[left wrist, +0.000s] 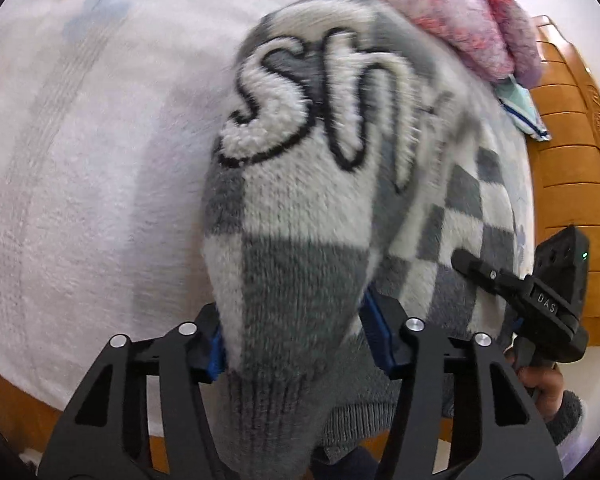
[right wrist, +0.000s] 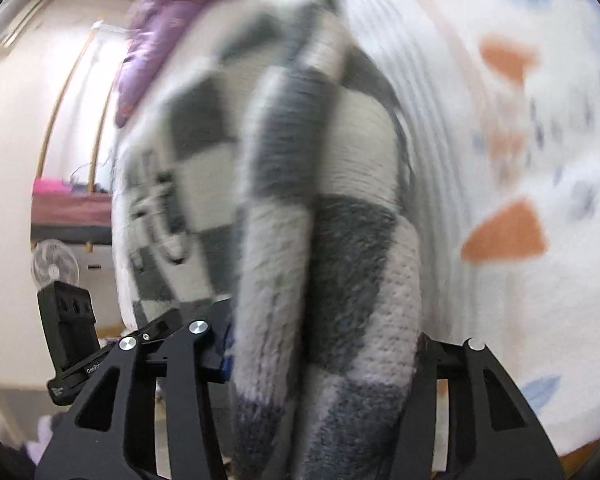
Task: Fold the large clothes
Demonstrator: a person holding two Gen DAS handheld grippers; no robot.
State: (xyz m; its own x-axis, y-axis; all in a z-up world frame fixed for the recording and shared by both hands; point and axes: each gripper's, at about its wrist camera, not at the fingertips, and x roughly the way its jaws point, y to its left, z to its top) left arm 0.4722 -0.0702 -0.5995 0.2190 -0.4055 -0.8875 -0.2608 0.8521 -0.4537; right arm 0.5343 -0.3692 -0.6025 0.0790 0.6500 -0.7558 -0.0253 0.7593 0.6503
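A grey and white checkered knit sweater (left wrist: 300,208) with fuzzy white lettering lies partly on the bed and hangs from both grippers. My left gripper (left wrist: 296,340) is shut on a bunched part of it near the ribbed hem. My right gripper (right wrist: 320,356) is shut on another thick fold of the same sweater (right wrist: 324,240); its view is motion-blurred. The right gripper also shows in the left wrist view (left wrist: 532,300) at the lower right, and the left gripper shows in the right wrist view (right wrist: 84,344) at the lower left.
A pale bedsheet (left wrist: 80,180) with faint prints covers the bed. A pink fuzzy garment (left wrist: 472,12) lies at the far side. A wooden headboard (left wrist: 572,160) stands at the right. A small fan (right wrist: 54,266) and a dark shelf (right wrist: 72,208) stand beside the bed.
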